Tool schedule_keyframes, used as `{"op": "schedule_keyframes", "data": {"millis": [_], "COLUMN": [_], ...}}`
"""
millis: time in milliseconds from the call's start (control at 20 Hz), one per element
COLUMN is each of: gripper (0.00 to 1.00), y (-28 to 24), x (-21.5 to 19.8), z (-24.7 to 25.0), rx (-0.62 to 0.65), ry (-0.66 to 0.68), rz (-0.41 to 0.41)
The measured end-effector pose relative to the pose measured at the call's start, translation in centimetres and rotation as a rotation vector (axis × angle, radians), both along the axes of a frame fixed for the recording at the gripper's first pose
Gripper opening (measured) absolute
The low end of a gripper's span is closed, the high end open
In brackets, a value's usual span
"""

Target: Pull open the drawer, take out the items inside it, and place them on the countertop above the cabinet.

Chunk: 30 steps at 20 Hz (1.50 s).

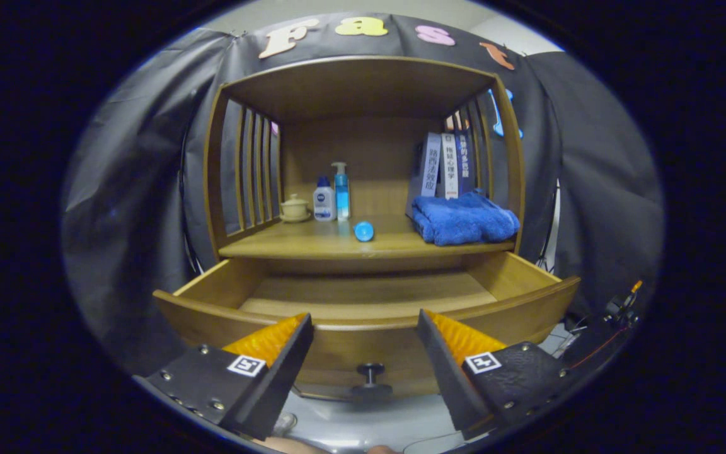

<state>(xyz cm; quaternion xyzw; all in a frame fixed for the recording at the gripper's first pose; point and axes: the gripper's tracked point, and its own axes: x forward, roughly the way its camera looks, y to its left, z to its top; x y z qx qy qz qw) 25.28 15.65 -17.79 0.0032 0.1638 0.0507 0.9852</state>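
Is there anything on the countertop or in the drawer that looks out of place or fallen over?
One thing: the small blue bottle lies on its side near the countertop's front edge, while the two bottles behind it stand upright. The drawer is open, and the part visible looks bare. The gripper hovers before it, jaws open.

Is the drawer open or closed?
Open. The drawer sticks out from under the countertop, showing its bare wooden floor. The tongs are open above its knob.
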Motion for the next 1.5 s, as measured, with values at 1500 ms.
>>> {"op": "schedule_keyframes", "data": {"millis": [1500], "gripper": [0.99], "y": [2.3], "x": [13.6], "z": [-2.1], "rx": [-0.013], "ry": [0.008], "rz": [-0.017]}}
